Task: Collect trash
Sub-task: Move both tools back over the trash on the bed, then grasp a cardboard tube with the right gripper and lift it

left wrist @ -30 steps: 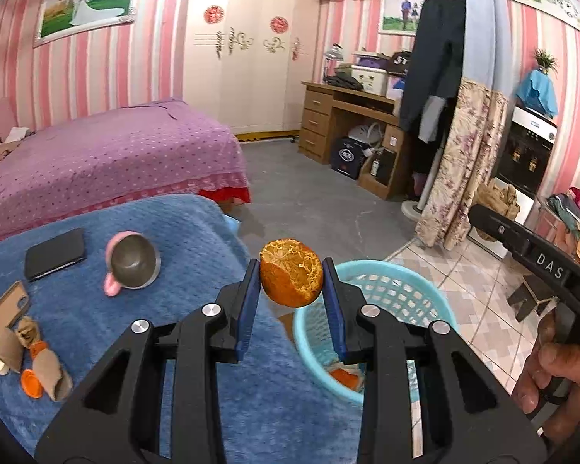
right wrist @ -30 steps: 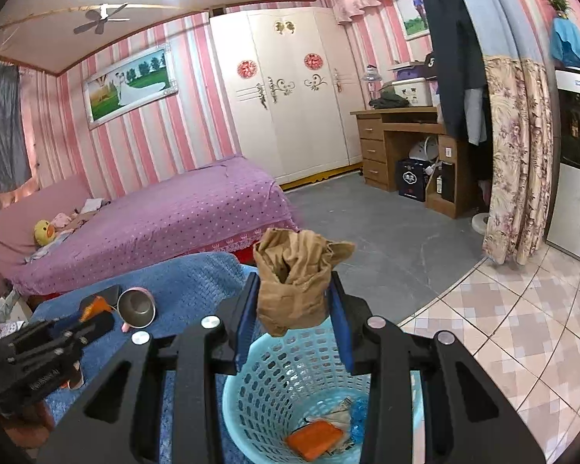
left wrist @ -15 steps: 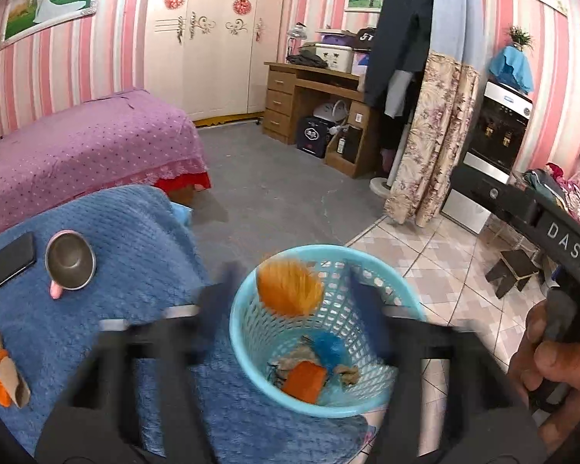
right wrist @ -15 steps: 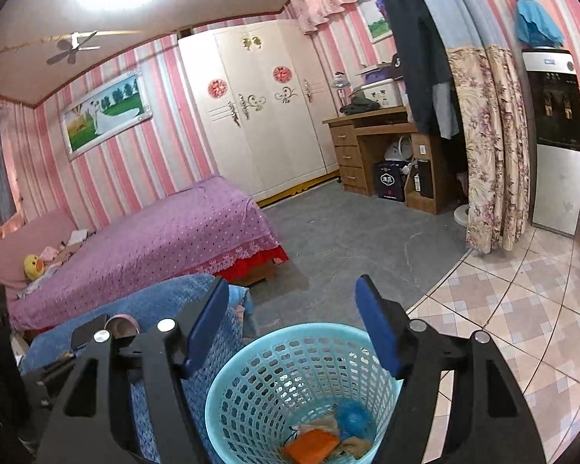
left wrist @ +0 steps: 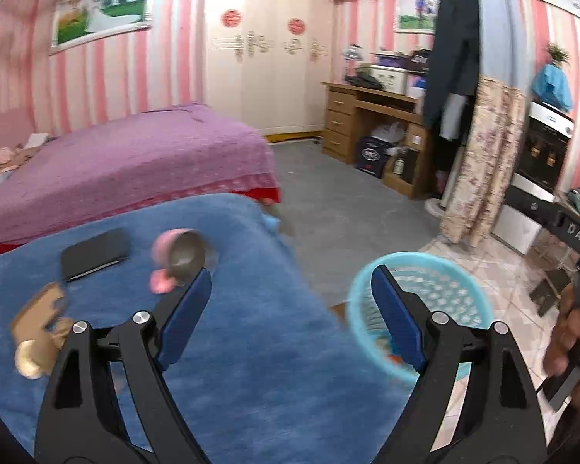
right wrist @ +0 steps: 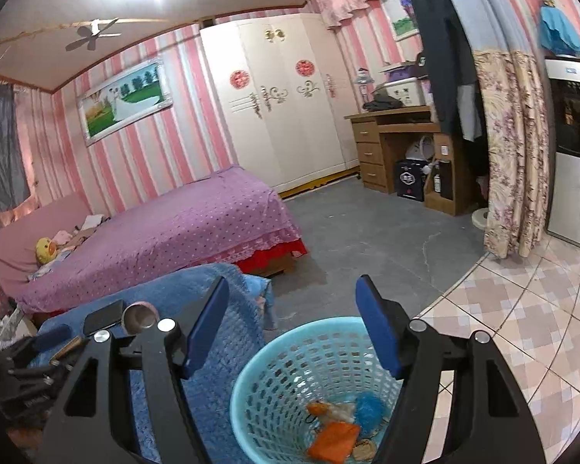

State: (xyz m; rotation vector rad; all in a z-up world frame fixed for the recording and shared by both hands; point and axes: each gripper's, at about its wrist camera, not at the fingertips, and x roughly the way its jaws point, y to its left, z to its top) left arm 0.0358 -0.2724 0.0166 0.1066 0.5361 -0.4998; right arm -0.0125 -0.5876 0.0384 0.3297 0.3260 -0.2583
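left gripper (left wrist: 290,290) – emptied | right gripper (right wrist: 292,301) – emptied | basket (right wrist: 290,332) fuller

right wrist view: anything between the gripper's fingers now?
Nothing held. The right gripper is open; through the gap shows the blue basket rim below.

The left gripper (left wrist: 290,294) is hanging wide, nothing between its jaws, over a blue blanket (left wrist: 251,367) beside a basket (left wrist: 479,305).

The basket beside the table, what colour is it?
Light turquoise blue, with a perforated lattice wall; the basket shows best in the right wrist view.
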